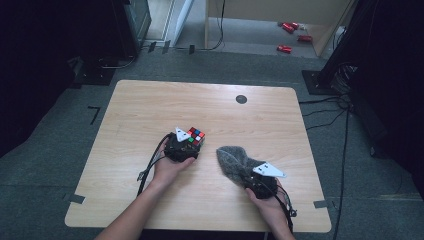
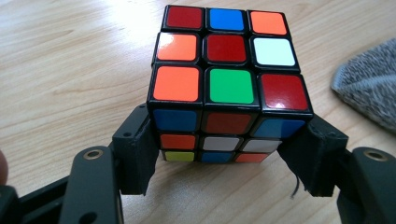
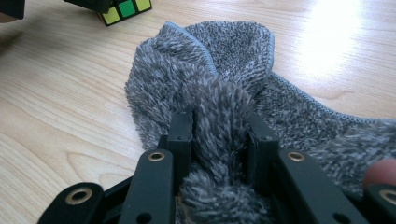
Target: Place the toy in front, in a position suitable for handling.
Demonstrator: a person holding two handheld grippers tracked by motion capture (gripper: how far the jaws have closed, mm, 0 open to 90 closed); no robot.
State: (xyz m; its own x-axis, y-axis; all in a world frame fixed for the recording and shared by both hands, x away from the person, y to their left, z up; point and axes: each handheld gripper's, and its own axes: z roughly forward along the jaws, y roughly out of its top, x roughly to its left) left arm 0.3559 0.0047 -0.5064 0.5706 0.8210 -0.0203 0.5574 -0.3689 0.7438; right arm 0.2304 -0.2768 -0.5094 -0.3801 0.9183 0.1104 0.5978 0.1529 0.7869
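Puzzle cube (image 2: 226, 84), rigid and slick-faced, sits clamped by its lower sides in the left gripper (image 2: 224, 158) at frame centre, while the right gripper (image 3: 219, 140) pinches a soft grey cloth (image 3: 224, 70).

Cloth (image 3: 280, 116): cut off by the right and bottom edges in the right gripper view; cube (image 3: 122, 8): cropped at top edge; red items (image 1: 291, 35) on floor: too small to identify.

Red objects (image 1: 290, 36) lie on the floor beyond the table (image 1: 150, 105).
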